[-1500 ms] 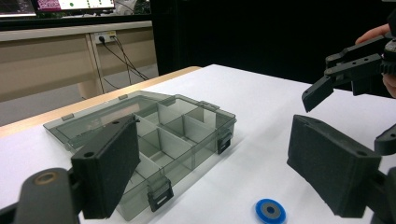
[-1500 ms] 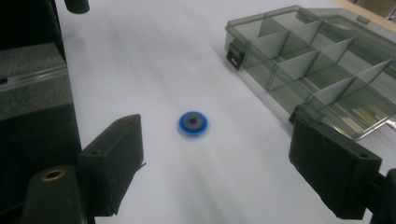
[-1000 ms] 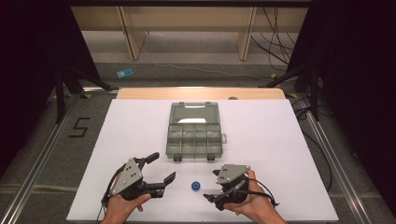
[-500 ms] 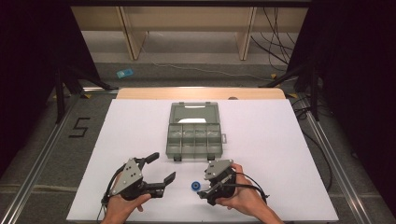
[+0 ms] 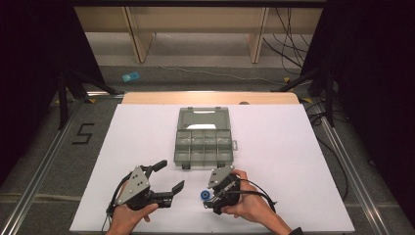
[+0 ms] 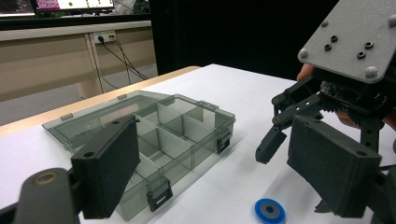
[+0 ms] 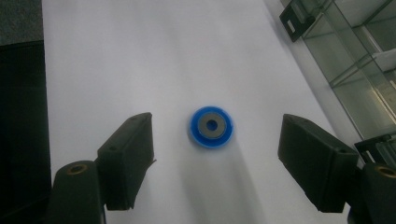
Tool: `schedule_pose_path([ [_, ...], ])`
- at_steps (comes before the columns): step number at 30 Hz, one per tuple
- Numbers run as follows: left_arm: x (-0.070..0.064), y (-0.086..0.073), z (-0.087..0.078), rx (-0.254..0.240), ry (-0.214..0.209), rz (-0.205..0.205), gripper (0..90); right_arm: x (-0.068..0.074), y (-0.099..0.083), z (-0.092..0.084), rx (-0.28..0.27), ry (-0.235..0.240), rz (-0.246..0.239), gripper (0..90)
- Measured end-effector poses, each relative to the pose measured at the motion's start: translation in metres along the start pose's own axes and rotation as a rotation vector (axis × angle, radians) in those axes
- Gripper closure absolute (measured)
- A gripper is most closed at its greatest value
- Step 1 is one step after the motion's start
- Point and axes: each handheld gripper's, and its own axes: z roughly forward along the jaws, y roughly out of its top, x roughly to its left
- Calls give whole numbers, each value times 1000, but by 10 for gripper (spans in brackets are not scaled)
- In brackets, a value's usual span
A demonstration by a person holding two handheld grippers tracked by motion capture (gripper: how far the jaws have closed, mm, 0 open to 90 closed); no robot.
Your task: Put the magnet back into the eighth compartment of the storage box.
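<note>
Your right gripper (image 7: 215, 154) has its jaws spread wide, gripping nothing, and between them, a little ahead of the tips and touching neither, lies one blue disc (image 7: 211, 126) flat on the white table (image 7: 140, 56). It is round, so it has no long axis; its grey centre ring and small hole face straight up. From above, the right gripper (image 5: 209, 199) points left at the disc (image 5: 204, 196), which sits near the table's front edge, between your two hands and just in front of the box.

Your left gripper (image 6: 219, 172) also has its jaws wide apart and empty, aimed toward the far right at the organiser box (image 6: 154, 135). From above, that gripper (image 5: 169, 175) rests left of the disc, apart from it.

There is one clear grey organiser box (image 5: 203, 137), its lid laid open away from you, its long side running across the table. The tray shows two rows of four compartments, eight in all.

The only writing is a black "5" (image 5: 82, 133) on the floor to the left of the table (image 5: 293, 147).
</note>
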Motion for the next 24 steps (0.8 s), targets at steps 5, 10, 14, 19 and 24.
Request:
schedule_pose_path([
  [5, 0, 0, 0, 0, 0, 6, 165, 0, 1, 3, 17, 9, -7, 280],
  [10, 0, 0, 0, 0, 0, 1, 164, 0, 3, 6, 30, 20, -11, 285],
  [14, 0, 0, 0, -1, 0, 1, 164, 0, 4, 8, 37, 25, -23, 294],
  [19, 0, 0, 0, -1, 0, 5, 164, 1, 5, 13, 65, 27, -43, 325],
  [24, 0, 0, 0, -1, 0, 0, 164, -2, 6, 16, 91, 27, -42, 343],
])
